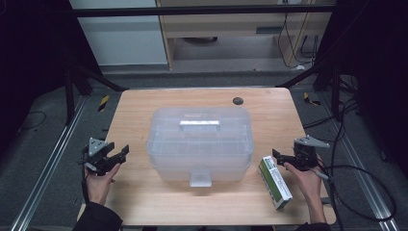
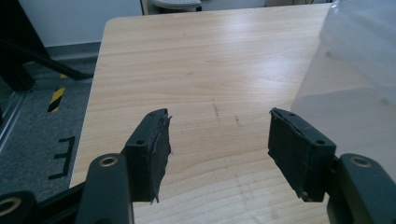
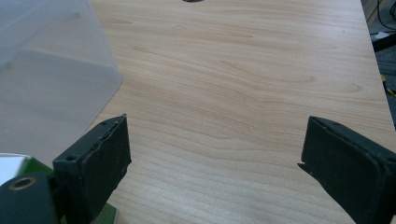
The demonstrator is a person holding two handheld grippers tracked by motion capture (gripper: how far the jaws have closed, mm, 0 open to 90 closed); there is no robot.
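A translucent plastic storage box (image 1: 200, 143) with a lid, a top handle and a front latch sits in the middle of the wooden table (image 1: 144, 197). A green and white carton (image 1: 274, 181) lies flat to its right. My left gripper (image 1: 115, 155) hovers at the table's left edge, open, with nothing between its jaws. My right gripper (image 1: 280, 157) hangs at the right, just above the carton's far end, also open and empty. In the left gripper view the box wall (image 2: 355, 70) rises at the right past the fingertips (image 2: 159, 144). In the right gripper view the box (image 3: 51, 79) is at the left and the carton's corner (image 3: 18, 163) peeks out at the lower left.
A small dark round spot (image 1: 237, 100) marks the table's far edge. Black frame legs stand at the far corners. Cables (image 1: 365, 183) trail over the grey floor to the right. Yellow-black tape (image 1: 103, 102) marks the floor at the left.
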